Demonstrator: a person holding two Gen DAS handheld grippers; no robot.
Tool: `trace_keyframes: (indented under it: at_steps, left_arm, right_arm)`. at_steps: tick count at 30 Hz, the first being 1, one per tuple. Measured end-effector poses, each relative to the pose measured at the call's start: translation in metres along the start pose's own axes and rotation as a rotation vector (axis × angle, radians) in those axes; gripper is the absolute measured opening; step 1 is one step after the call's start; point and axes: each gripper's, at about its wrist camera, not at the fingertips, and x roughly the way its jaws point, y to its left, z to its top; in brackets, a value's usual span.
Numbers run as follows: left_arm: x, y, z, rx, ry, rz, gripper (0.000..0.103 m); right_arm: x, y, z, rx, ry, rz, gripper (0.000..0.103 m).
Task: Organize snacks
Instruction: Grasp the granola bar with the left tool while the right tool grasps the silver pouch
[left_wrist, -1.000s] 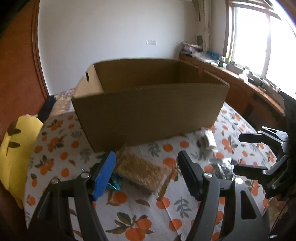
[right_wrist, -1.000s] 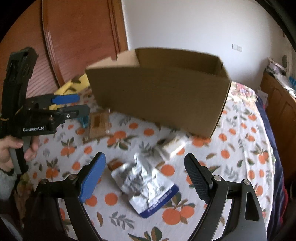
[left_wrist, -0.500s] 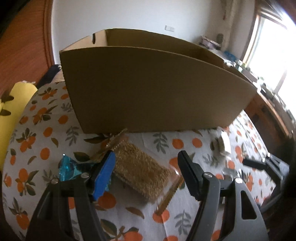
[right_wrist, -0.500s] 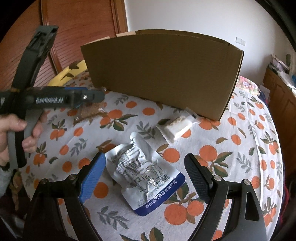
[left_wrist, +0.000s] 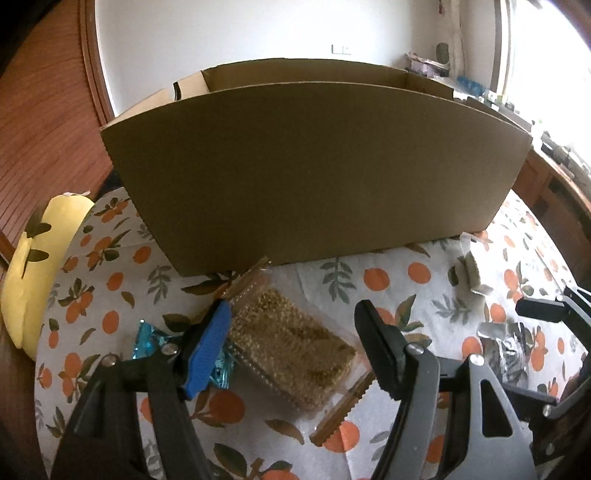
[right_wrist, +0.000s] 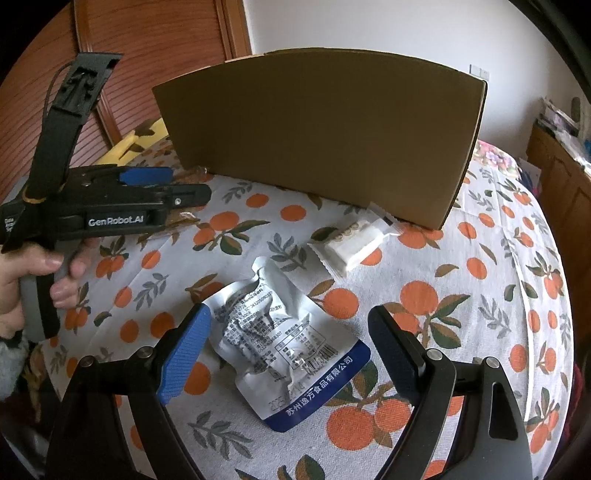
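Note:
A big open cardboard box (left_wrist: 314, 173) stands on the orange-print tablecloth; it also shows in the right wrist view (right_wrist: 321, 136). My left gripper (left_wrist: 295, 332) is open, its fingers on either side of a clear pack of golden-brown snack (left_wrist: 291, 350) lying just in front of the box. A blue foil wrapper (left_wrist: 147, 339) lies left of it. My right gripper (right_wrist: 288, 343) is open, straddling a silver pouch with a blue band (right_wrist: 284, 339) flat on the cloth. A small white wrapped snack (right_wrist: 351, 240) lies beyond it, near the box.
A yellow cushion (left_wrist: 40, 258) sits at the table's left edge. A wooden door (right_wrist: 147, 55) is behind the box at left, a wooden sideboard (right_wrist: 561, 173) at right. The left gripper's body and the hand holding it (right_wrist: 92, 210) show in the right wrist view.
Both grippers have come lower and closer to the table. The left one now straddles the golden snack pack; the right one now straddles the silver pouch. Both stay open.

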Motion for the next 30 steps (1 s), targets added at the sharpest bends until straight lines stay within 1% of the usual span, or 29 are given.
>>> trace_keyframes:
  at_steps: [6,11,15,18,20,21,25,26,27,30]
  left_arm:
    - [-0.007,0.01,-0.005,-0.016,0.013,0.011,0.07]
    - [-0.007,0.019,-0.014,-0.024,0.034,0.001,0.07]
    - [-0.001,0.021,-0.018,-0.04,0.072,-0.039,0.07]
    - [-0.002,0.024,-0.021,-0.053,0.06,-0.07,0.07]
    - [-0.003,0.028,-0.023,-0.064,0.045,-0.101,0.068]
    - [-0.003,0.029,-0.023,-0.067,0.047,-0.104,0.066]
    - [-0.003,0.033,-0.022,-0.063,0.033,-0.109,0.051]
    - [-0.003,0.032,-0.021,-0.059,0.031,-0.111,0.049]
    - [-0.004,0.032,-0.018,-0.057,0.028,-0.112,0.045]
    - [-0.009,0.032,-0.02,-0.047,0.029,-0.141,0.043]
  right_arm:
    - [0.003,0.002,0.0,-0.01,0.007,-0.004,0.088]
    - [0.004,0.0,0.0,-0.004,0.008,-0.004,0.088]
    - [0.004,0.0,-0.001,0.0,0.007,-0.003,0.088]
    - [0.004,-0.001,-0.001,-0.001,0.007,0.0,0.088]
    - [0.004,-0.001,-0.001,0.003,0.01,0.006,0.088]
    - [0.004,-0.003,-0.001,0.007,0.012,0.01,0.088]
    - [0.004,-0.003,0.0,0.006,0.015,0.009,0.088]
    - [0.004,-0.003,0.0,0.001,0.016,0.007,0.088]
    - [0.004,-0.001,0.0,-0.003,0.017,0.006,0.088]
    - [0.006,0.001,0.001,-0.015,0.024,-0.001,0.088]
